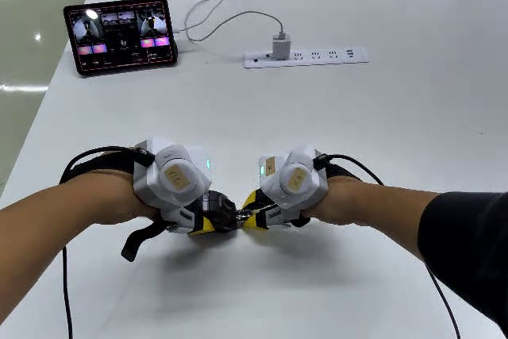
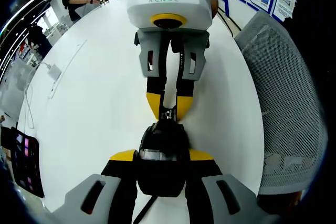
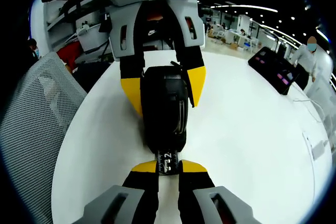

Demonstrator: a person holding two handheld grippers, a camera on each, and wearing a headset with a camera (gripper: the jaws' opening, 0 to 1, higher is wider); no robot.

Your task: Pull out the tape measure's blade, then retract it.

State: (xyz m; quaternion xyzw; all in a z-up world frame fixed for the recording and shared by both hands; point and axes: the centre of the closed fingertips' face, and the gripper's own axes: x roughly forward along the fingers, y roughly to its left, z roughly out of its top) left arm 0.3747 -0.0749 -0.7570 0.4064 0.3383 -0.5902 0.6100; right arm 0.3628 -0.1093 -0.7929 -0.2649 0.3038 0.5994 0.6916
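Observation:
The black tape measure (image 1: pixel 221 209) hangs just above the white table (image 1: pixel 333 132), between my two grippers. My left gripper (image 1: pixel 209 220) is shut on its case, with the yellow jaw tips on either side of the case (image 2: pixel 163 148). My right gripper (image 1: pixel 252 218) faces it tip to tip and is shut on the end of the blade (image 3: pixel 167 160). Only a short, numbered bit of blade shows outside the case (image 3: pixel 165 111). In the left gripper view, the right gripper (image 2: pixel 169 106) pinches the blade hook right at the case mouth.
A tablet (image 1: pixel 121 35) stands at the far left of the table. A white power strip (image 1: pixel 305 57) with a plugged charger (image 1: pixel 282 44) and looped cable lies at the back centre. A grey mesh chair (image 2: pixel 283 103) sits beside the table. Gripper cables trail off the near edge.

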